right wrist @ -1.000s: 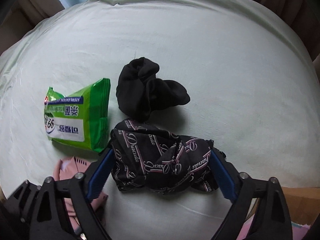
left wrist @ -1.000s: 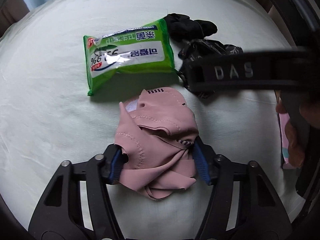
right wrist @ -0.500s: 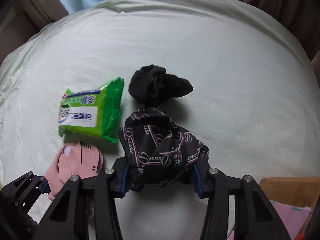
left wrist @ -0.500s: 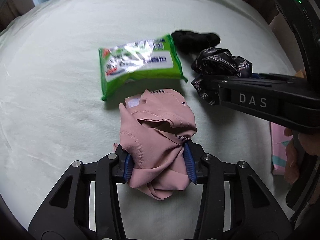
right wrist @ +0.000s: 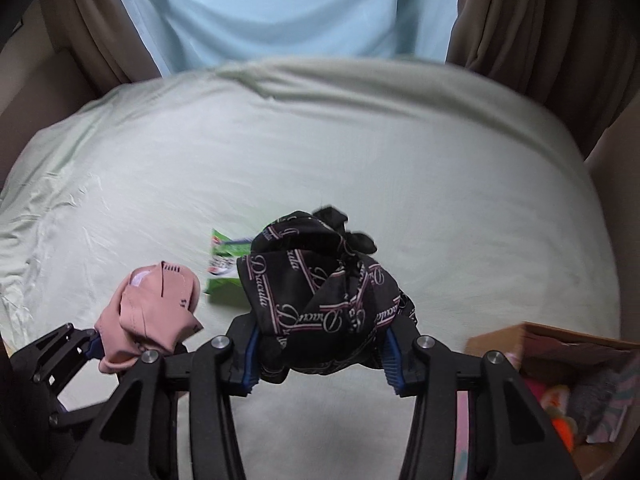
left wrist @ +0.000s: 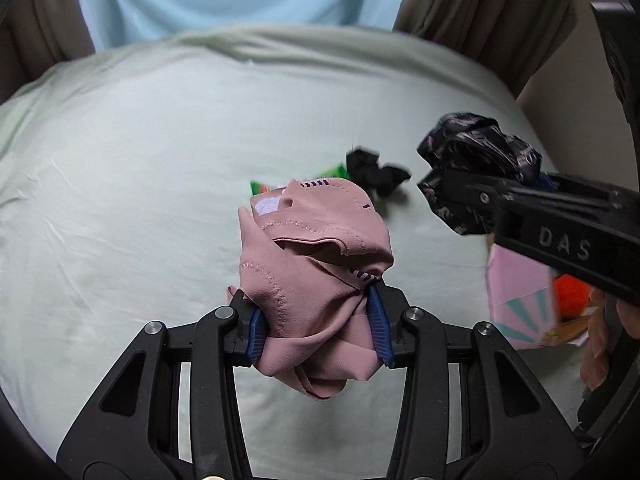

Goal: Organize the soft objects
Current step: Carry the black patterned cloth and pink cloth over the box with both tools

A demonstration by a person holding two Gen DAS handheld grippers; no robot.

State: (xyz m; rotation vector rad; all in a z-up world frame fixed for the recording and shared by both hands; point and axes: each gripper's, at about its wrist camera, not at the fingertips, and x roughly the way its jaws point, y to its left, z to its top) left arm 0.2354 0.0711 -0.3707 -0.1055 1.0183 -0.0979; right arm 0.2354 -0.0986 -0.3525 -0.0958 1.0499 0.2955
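Left gripper (left wrist: 316,328) clamped on a bunched pink garment (left wrist: 312,272); blue pads (left wrist: 378,330) press its lower part from both sides, most of the fabric bulges above and ahead of the fingertips, a small fold hangs below them. Garment is lifted clear of the pale green bedsheet (left wrist: 140,200). In the right wrist view the same pink bundle shows at lower left, held in the left tool.

Right gripper (right wrist: 320,354) clamped on a crumpled black cloth with pink stripes and script lettering (right wrist: 320,296); pads squeeze its lower edges, the bulk sits above and forward of the jaws, also off the sheet. From the left wrist view it sits to the right of the pink garment, apart from it.

On the sheet beyond both bundles: a green wipes pack (right wrist: 224,272), mostly hidden behind the held cloths, and a small black fabric item (left wrist: 376,172) just beside it.

Cardboard box (right wrist: 560,336) at lower right edge of the bed, with soft items inside, one orange; details blurred. Pink packaging (left wrist: 520,300) near it.
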